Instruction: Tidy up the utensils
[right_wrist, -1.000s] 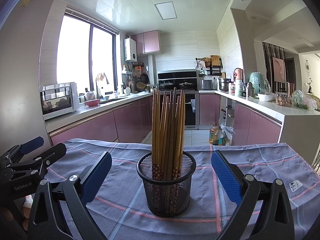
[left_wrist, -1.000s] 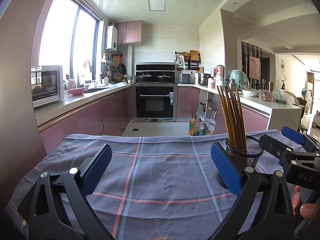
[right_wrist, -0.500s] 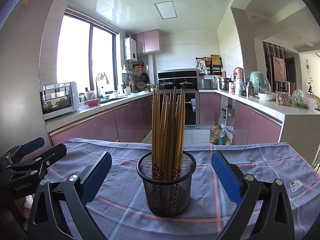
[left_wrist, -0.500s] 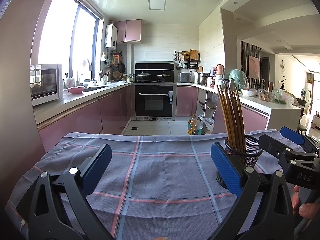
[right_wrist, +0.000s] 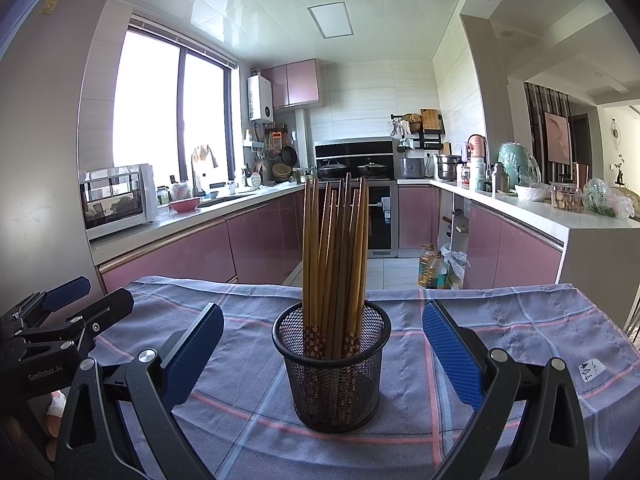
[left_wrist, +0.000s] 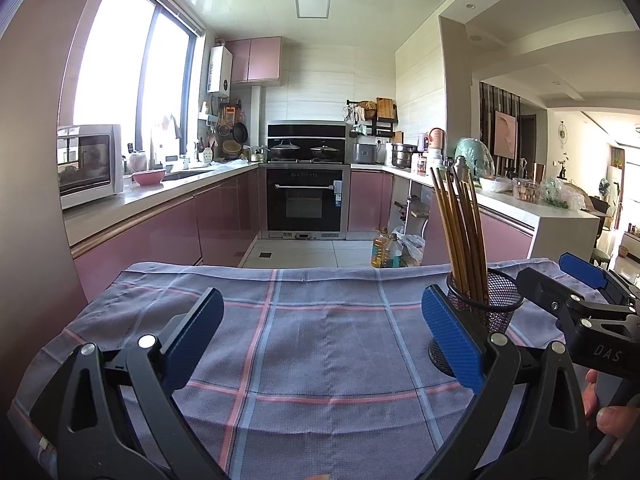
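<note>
The wooden chopsticks [right_wrist: 335, 264] all stand in the mesh holder [right_wrist: 331, 368] at frame centre; no loose utensil shows. Both the right gripper [right_wrist: 322, 354] and left gripper [left_wrist: 322, 340] gape empty, suggesting completion.

U-shaped kitchen with pink cabinets [right_wrist: 192, 256] under pale countertops [left_wrist: 168, 194]. A tall window [right_wrist: 168, 116] on the left admits bright daylight; a flat ceiling panel [left_wrist: 313, 1] sits in the white ceiling. A black oven [left_wrist: 306, 200] stands in the far wall below a stovetop with two lidded pans. A microwave [right_wrist: 116, 200] rests on the left counter. The floor [left_wrist: 296, 252] is pale tile. A checked cloth [right_wrist: 520, 320] covers the near table.
</note>
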The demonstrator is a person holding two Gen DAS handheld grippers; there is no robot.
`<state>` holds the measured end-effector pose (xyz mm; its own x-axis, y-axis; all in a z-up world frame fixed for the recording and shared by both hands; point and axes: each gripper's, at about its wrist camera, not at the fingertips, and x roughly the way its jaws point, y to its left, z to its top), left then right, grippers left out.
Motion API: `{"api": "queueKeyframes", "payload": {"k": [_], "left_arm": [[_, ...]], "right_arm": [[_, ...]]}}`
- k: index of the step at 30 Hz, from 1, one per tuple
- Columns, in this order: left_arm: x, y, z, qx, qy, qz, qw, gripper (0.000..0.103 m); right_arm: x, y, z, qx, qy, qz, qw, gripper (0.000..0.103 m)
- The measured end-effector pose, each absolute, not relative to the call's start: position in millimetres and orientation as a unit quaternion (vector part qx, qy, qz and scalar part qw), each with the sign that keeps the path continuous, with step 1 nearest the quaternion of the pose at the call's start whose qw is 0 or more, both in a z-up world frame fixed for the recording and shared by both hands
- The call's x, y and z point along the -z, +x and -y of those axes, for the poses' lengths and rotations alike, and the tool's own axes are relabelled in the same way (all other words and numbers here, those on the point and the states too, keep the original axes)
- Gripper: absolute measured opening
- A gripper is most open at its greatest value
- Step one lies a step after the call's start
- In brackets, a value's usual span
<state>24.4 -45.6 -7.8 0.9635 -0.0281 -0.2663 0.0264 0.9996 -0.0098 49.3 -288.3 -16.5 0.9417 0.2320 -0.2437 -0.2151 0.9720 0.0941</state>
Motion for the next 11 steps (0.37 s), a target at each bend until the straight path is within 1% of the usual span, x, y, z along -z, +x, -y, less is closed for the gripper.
{"api": "queueKeyframes", "payload": {"k": [11], "left_arm": [[12.0, 31.1, 43.6, 0.017, -0.010, -0.167, 0.986, 0.098]], "right_arm": [[18.8, 51.9, 291.5, -0.117, 0.038, -0.144, 0.982, 0.096]]}}
